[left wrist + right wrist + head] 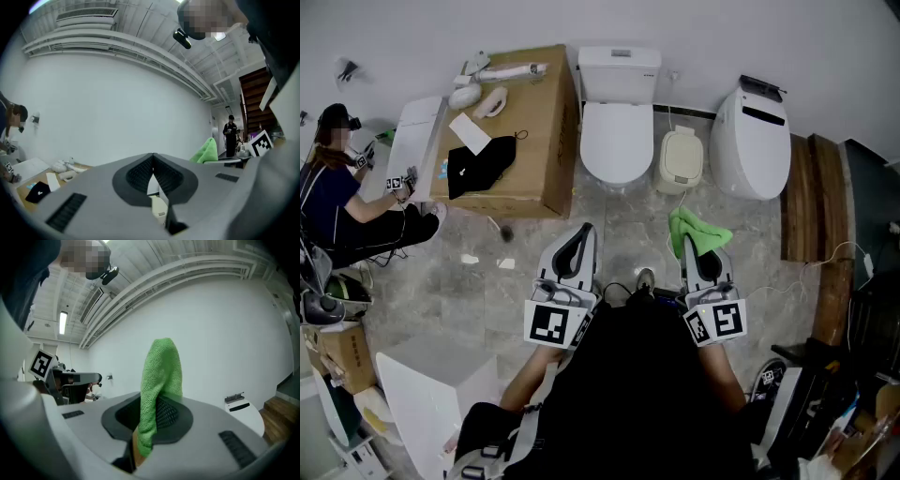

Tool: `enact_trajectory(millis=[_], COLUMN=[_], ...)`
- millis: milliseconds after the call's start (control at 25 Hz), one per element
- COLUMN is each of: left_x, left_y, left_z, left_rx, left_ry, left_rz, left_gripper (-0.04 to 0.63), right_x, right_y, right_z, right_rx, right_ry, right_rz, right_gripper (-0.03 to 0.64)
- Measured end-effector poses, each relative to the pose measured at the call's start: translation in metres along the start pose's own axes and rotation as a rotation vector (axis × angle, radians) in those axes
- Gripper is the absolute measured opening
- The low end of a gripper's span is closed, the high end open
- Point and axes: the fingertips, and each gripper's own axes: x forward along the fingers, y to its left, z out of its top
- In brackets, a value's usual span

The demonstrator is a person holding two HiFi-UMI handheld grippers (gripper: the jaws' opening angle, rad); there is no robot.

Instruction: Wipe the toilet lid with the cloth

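green cloth [697, 231] and white toilet lid [617, 139]
cloth stands bunched, pinched in the right gripper [152, 416] (tip flopping over); lid lies shut, well apart from it.

The cloth [697, 232] is bright green. Both the right gripper [695, 251] and the left gripper [579, 236] have pale grey shells, black ribbed pads and black-and-white square markers. Far ahead the toilet lid [617, 136] is plain white, the small bin [680, 161] to its right is cream, and the box [539, 112] to its left is cardboard brown with a black fabric item [478, 164] on it, all over a grey marbled floor [487, 281].
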Motion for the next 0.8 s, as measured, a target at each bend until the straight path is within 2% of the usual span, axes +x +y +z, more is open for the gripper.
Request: enact_trajectory(millis=[480, 800], left_x=[-0.025, -0.057], left_y=[0.019, 0.039], left_z=[0.003, -0.002], left_rx=[0.004, -0.01], left_ry=[-0.01, -0.01], left_rz=[-0.025, -0.06], left_gripper=[0.002, 0.002], right_x=[0.003, 0.001], right_y=[0.032, 0.072], right_z=[-0.004, -0.009], right_rx=[0.007, -0.006], right_ry=[-0.006, -0.015], right_rz=[-0.023, -0.047], right_gripper=[0.051, 0.052])
